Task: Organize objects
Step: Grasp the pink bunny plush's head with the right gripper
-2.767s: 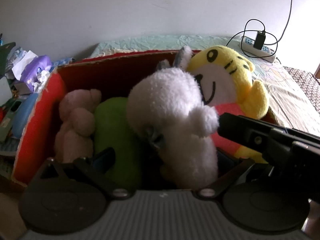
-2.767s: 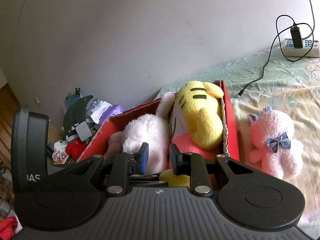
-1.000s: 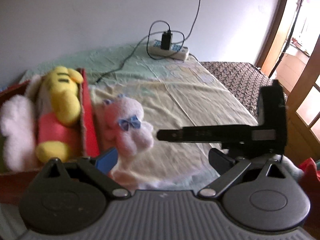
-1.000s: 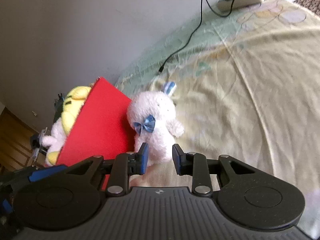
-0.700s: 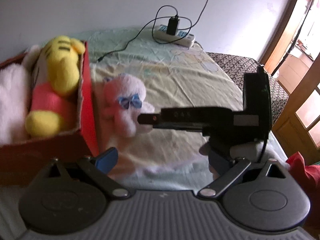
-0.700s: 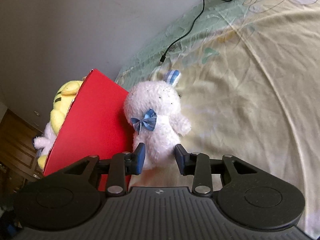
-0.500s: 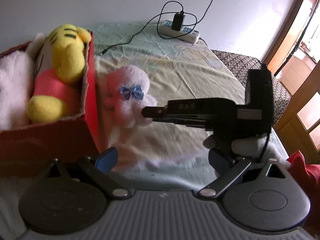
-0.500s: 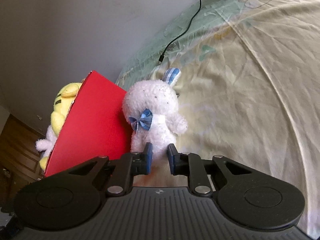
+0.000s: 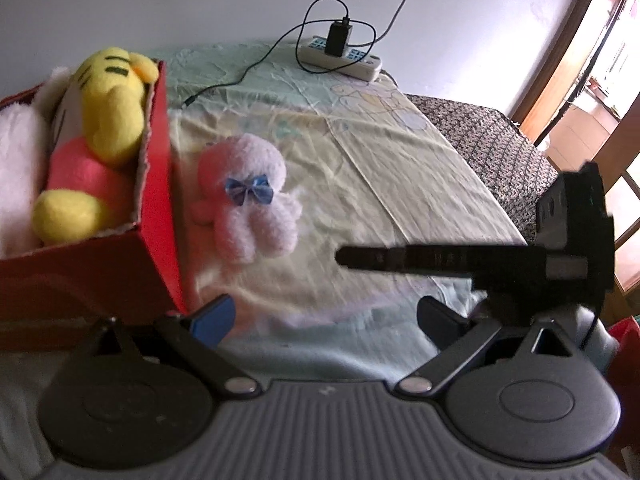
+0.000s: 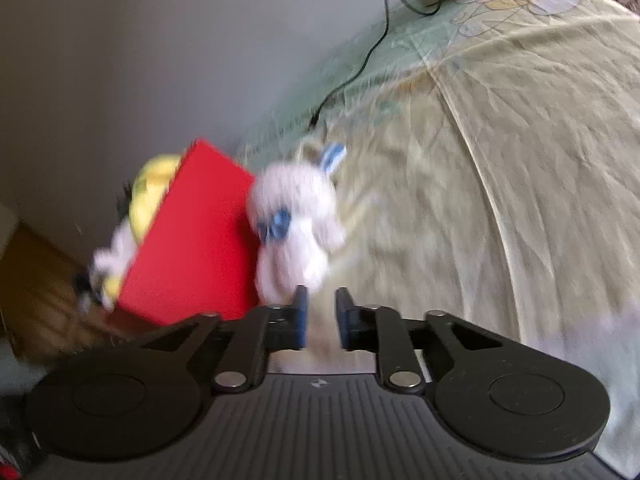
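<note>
— Where is the pink plush rabbit (image 9: 250, 196) right now?

— Lying on the bed sheet (image 9: 400, 168), just beside the outer wall of the red box (image 9: 160, 168), blue bow facing up. The yellow plush tiger (image 9: 108, 112) and a white plush (image 9: 16, 176) sit inside the box.

— And the right hand-held gripper (image 10: 320, 316)?

— Its jaws are narrow and opening, with nothing pinched between them; the rabbit is just past the fingertips, blurred in that view.

— The left hand-held gripper (image 9: 324, 316)?

— Spread wide and empty above the sheet, near the box corner. A power strip (image 9: 340, 54) with a black cable lies at the far end of the bed.
</note>
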`<state>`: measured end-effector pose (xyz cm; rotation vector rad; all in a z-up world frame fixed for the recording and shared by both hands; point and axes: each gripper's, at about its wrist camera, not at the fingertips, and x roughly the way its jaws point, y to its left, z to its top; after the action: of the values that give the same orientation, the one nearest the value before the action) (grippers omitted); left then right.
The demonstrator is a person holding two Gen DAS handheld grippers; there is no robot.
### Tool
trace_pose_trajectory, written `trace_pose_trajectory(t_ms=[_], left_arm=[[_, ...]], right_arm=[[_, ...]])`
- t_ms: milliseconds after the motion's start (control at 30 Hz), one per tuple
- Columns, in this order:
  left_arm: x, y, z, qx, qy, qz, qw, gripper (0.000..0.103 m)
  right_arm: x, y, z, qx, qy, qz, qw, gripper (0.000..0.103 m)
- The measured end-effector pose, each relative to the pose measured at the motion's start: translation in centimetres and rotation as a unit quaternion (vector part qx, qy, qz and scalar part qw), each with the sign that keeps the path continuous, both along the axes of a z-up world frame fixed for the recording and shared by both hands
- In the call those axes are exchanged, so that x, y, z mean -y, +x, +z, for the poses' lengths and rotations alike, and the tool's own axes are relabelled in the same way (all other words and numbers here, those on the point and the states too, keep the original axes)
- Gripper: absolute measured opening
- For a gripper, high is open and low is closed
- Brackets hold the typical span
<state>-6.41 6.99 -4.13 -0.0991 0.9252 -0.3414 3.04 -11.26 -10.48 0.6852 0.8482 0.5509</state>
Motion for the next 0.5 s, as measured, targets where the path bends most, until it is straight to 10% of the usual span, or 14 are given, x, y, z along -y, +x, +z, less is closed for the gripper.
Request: trace_pose_trajectory(t_ms=[267,500], left_arm=[[-0.2,0.7,-0.9,-0.009,0.005,0.012,0.9999,0.099],[-1.6,1.1,-2.1,-0.034,-0.010,0.037,0.9987,0.099]], right_arm=[[-3.6,3.9,-1.3,-0.002,0.001,0.025,1.000,0.044],[-4.1,5.1,-2.5,-0.026,0.024,0.036,0.999,0.029]])
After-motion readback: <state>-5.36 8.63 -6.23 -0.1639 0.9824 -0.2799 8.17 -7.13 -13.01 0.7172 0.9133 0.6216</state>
